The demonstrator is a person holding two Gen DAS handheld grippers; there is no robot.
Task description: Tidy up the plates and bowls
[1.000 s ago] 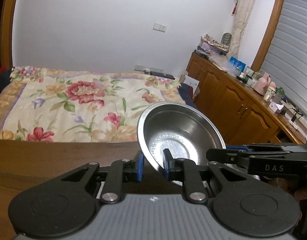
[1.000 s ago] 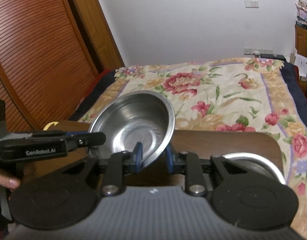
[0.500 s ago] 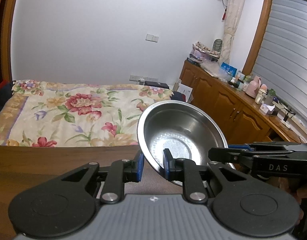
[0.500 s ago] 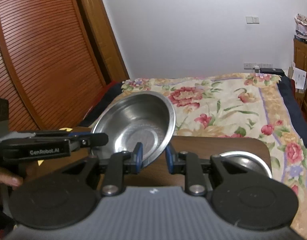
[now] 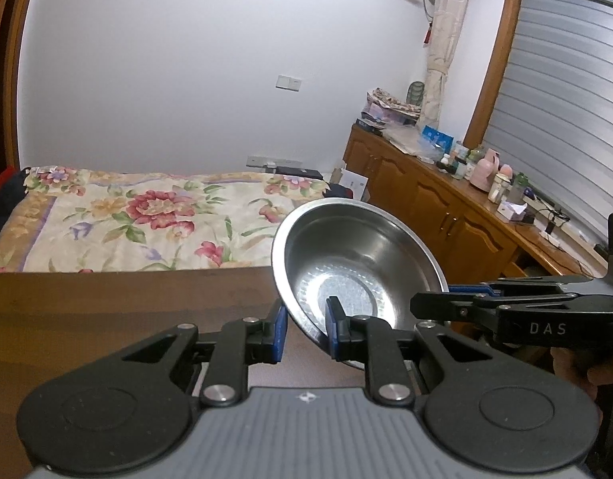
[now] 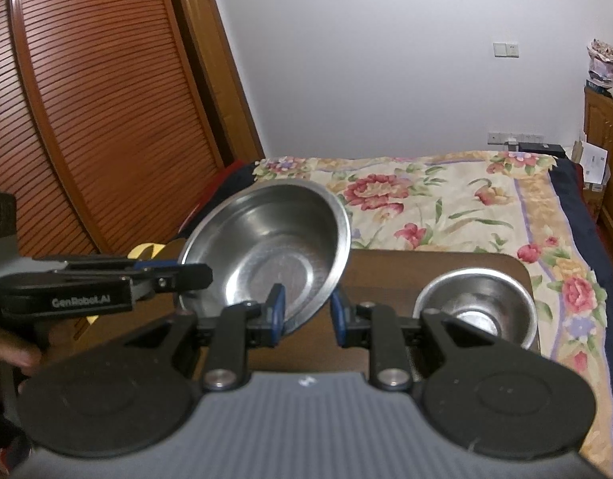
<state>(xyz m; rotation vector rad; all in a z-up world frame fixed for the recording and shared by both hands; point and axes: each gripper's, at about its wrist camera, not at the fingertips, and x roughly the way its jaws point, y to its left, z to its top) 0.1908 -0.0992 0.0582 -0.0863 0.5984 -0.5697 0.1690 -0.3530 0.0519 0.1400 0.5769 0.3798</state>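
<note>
A large steel bowl (image 5: 358, 263) hangs tilted above the brown table (image 5: 107, 303), held by its rim from two sides. My left gripper (image 5: 306, 329) is shut on the bowl's near left rim, one blue pad inside and one outside. My right gripper (image 5: 430, 303) clamps the opposite rim. The right wrist view shows the same bowl (image 6: 266, 247) with my right gripper (image 6: 306, 311) shut on its near right rim and my left gripper (image 6: 186, 273) on its left rim. A smaller steel bowl (image 6: 474, 303) stands on the table (image 6: 386, 271), right of the held one.
Beyond the table lies a bed with a flowered cover (image 5: 147, 215). A wooden sideboard (image 5: 446, 207) crowded with bottles runs along the right wall. Slatted wooden doors (image 6: 87, 119) stand at the left. Something yellow (image 6: 147, 249) shows behind the held bowl.
Both grippers have risen and pulled back together with the large bowl still held. The table and bed sit lower in view, and the smaller bowl shows more fully.
</note>
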